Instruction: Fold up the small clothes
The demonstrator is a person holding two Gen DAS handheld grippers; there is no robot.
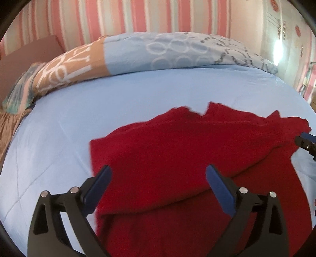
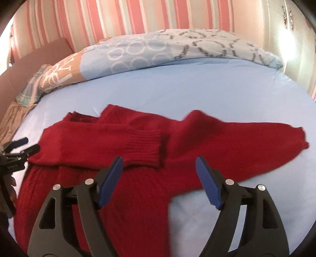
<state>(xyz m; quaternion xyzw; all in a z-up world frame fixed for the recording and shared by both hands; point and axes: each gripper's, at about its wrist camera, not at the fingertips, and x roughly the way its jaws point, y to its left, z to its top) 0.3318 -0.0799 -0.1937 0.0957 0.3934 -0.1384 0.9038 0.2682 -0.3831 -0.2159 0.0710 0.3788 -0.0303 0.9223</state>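
Left claw [image 1: 159, 174] gapes wide, empty, over the red knit sweater [image 2: 122, 150] sprawled on the bed [image 2: 177, 89]. Soft, floppy, fairly light, I'd say; grab the ribbed cuff [image 2: 144, 146] at twelve o'clock of the right claw [image 2: 159, 164], also wide, empty.

A sweater [image 2: 122, 150] lies on the sheet [image 2: 177, 89] across the lower middle of the frame. Behind it, a duvet [image 2: 158, 47] stretches along the top, against the wall [image 2: 138, 15].
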